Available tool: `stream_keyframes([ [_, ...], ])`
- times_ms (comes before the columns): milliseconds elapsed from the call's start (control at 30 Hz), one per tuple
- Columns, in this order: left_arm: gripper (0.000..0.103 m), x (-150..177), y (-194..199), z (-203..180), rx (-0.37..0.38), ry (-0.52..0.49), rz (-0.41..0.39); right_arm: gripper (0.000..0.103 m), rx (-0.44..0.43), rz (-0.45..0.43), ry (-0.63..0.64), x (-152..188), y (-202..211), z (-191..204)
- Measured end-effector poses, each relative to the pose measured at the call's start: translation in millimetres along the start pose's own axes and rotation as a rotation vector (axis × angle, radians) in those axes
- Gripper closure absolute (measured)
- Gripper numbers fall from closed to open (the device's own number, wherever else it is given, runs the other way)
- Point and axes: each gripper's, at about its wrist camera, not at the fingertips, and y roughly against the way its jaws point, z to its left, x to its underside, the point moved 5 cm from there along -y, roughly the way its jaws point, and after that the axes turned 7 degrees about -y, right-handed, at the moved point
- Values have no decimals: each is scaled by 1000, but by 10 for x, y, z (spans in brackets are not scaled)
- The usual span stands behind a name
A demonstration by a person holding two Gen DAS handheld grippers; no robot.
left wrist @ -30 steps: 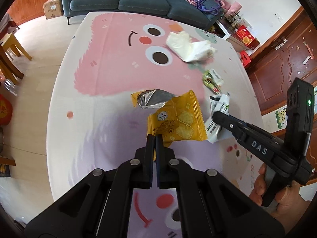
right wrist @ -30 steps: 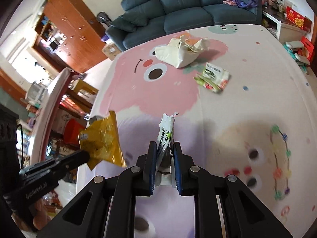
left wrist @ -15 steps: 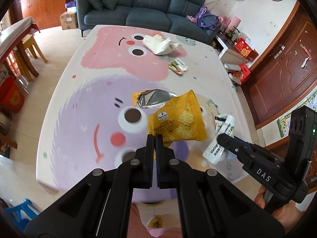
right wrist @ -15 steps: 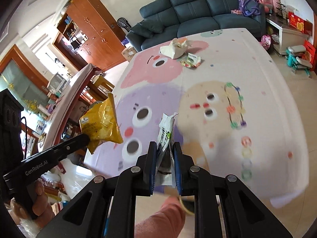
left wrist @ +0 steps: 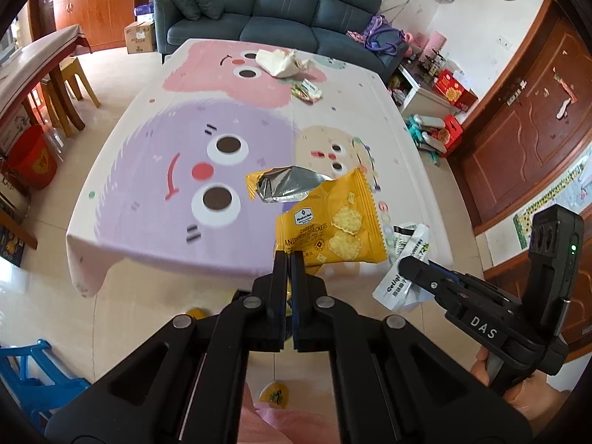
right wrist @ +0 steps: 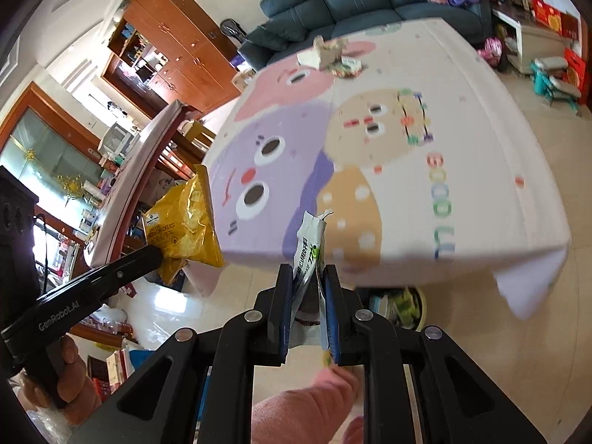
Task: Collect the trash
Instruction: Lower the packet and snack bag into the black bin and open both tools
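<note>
my left gripper (left wrist: 288,259) is clamped on the bottom edge of the yellow cracker wrapper (left wrist: 331,227), jaws pressed together with only the foil between them; its torn silver top flops open toward the table. right gripper (right wrist: 308,277) is clamped on the white wrapper (right wrist: 310,248), jaws a little apart because the crumpled packet fills the gap, wrapper standing up out of them. in the left wrist view the right gripper (left wrist: 407,270) sits just right of the yellow wrapper with the white wrapper (left wrist: 401,273) hanging out of it; in the right wrist view the left gripper (right wrist: 155,253) is at lower left with the yellow wrapper (right wrist: 185,227). both wrappers are off the table (left wrist: 122,181), held in the air near its near edge, floor tile visible under the fingers. still on the cartoon tablecloth at the far end near the sofa (left wrist: 273,11): a crumpled white paper wad (left wrist: 279,62) and just beside it a small green-red packet (left wrist: 306,90). a bin with green scraps (right wrist: 401,305) shows under the table edge in the right view, partly hidden.
</note>
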Motion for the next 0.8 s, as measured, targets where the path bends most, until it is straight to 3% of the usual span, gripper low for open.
stream_keyframes([
  [233,103,397,-64,-47,-1,-38,73,87,51,75,-70,530,-411,-262],
  [400,103,786,-426,3,5,-64,167,87,124,160,-110,988,-1003,-609],
  [633,103,1425,-1250,98,8,-135,270,87,185,215,-232,1586,-1942,-1315],
  [800,103,1905,-2118,260,12,-152,352,87,201,214,-275,1813,-2577,-1801],
])
